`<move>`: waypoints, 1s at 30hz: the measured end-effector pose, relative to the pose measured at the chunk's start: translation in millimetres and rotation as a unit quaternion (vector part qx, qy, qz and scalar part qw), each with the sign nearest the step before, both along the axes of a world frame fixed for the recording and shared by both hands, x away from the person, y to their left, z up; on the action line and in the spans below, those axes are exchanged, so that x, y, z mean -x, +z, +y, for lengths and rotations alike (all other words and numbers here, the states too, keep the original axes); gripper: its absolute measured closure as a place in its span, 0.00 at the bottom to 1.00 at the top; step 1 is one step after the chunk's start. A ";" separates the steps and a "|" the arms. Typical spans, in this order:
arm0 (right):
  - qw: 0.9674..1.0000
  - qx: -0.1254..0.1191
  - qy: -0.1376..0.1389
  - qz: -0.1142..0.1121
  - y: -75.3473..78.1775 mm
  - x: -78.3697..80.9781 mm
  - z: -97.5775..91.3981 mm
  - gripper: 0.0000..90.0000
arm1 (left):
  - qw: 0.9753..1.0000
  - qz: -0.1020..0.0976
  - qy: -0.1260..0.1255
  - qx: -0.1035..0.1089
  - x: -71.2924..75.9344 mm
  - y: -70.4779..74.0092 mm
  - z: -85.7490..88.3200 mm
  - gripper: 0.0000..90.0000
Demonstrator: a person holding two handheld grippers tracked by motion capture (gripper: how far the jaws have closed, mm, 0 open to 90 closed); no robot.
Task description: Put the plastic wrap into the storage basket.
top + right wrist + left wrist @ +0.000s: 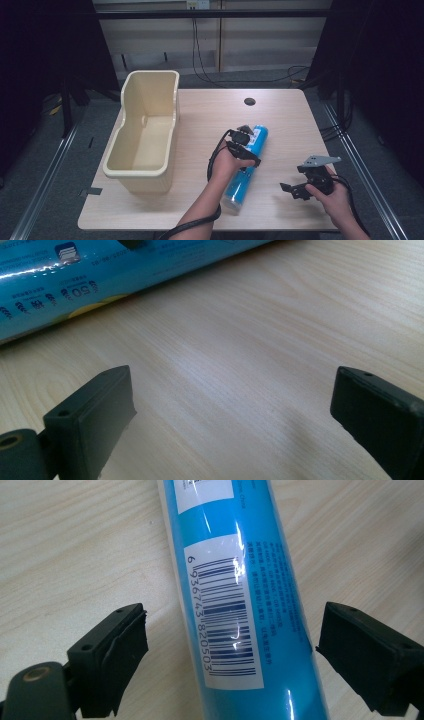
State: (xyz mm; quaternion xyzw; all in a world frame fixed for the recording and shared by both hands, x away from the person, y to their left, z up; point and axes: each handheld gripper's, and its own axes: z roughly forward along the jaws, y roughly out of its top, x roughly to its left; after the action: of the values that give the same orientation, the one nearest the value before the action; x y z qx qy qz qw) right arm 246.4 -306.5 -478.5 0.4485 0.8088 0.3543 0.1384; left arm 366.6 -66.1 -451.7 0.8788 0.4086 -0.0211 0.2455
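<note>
Both hands come in at 6 o'clock. Right gripper hovers wide open, holding nothing. Left gripper sits over the blue tube in the middle, its jaws apart on each side, not touching. Cream bin stands at 10 o'clock.

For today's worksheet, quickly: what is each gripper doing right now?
Left gripper: open, jaws either side of the blue tube, pads not touching it.
Right gripper: open, nothing between the jaws, over bare table.
</note>
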 end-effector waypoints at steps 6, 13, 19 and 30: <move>1.000 -0.001 0.000 0.000 0.2 -0.1 -0.4 0.04 | 1.000 0.000 -0.005 0.003 -0.1 -0.2 -1.0 0.19; 1.000 -0.003 -0.002 0.000 0.6 0.1 -1.1 0.04 | 1.000 0.002 0.009 0.006 -1.2 -2.3 -2.5 0.21; 1.000 -0.003 -0.002 0.000 0.6 0.3 -1.3 0.04 | 1.000 0.013 0.015 -0.003 -1.7 -4.6 -5.9 0.23; 1.000 -0.002 -0.004 -0.001 0.8 0.4 -1.4 0.04 | 0.999 0.023 0.023 -0.013 -2.4 -10.3 -12.5 0.24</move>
State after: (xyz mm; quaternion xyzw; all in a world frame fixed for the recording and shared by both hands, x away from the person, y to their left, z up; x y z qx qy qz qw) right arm 246.0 -307.9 -477.7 0.4517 0.8063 0.3556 0.1394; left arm 369.0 -78.5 -462.1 0.8715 0.4346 -0.0304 0.2251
